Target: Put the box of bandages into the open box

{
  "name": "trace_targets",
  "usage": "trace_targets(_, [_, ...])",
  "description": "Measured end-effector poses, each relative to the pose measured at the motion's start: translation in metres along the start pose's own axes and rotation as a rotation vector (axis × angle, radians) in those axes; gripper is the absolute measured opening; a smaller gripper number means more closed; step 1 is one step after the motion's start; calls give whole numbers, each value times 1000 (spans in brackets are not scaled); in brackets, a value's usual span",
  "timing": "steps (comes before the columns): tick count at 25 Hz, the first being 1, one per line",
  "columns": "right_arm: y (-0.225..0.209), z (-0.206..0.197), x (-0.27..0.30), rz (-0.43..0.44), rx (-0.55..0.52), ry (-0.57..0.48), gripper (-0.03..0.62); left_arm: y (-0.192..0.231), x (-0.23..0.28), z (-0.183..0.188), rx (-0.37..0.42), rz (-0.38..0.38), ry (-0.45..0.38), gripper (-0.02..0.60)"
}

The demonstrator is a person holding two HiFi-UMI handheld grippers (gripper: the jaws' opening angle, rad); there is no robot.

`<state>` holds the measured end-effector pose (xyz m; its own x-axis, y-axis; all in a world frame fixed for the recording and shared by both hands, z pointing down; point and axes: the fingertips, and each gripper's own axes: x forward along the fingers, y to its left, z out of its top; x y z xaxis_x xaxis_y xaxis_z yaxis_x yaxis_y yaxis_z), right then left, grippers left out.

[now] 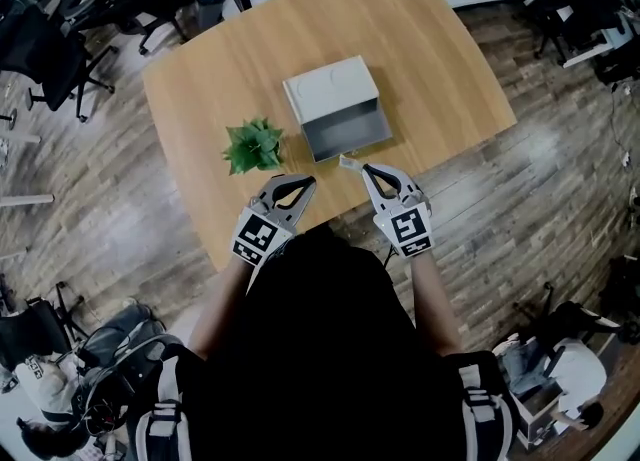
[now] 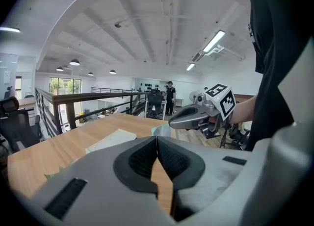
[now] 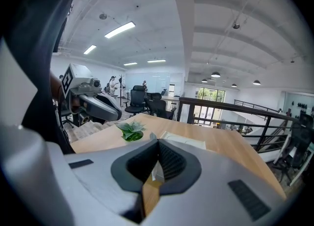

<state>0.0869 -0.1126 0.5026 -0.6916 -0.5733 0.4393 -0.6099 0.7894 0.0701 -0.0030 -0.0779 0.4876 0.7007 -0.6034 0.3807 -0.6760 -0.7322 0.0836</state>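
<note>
Desk: one wooden desk (image 1: pixel 450 59). Everything else sits on it or hangs over it.
Open box: one gray open box (image 1: pixel 345 132) near the middle of the desk. Its lid is tipped back on the far side.
Plant: one little green plant (image 1: pixel 254 144), near the open box on its left side.
Hand-held grippers: two, side by side over the near edge of the desk, a little apart.
Left hand-held gripper (image 1: pixel 306 182): jaws pressed together with nothing between them. It is just in front of the plant.
Right hand-held gripper (image 1: pixel 365 168): jaws squeezed on the box of bandages.
Box of bandages (image 1: pixel 349 161): one, small, flat and pale. It is pinched at the tip of the right hand-held gripper, just in front of the open box's near wall and not inside it.
</note>
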Motion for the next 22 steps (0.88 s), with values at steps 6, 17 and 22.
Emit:
trace_targets(6, [-7,5,23,2,-13,23,25,18,6,0,-9,-17,-12,23])
trace_targets(17, [-11,-1,56,82,-43,57,25,42,0,-13,-63,63,-5,24])
trace_targets(22, [-14,-7,71,164,-74,77,25,53,4,-15,-95,137,-10,25])
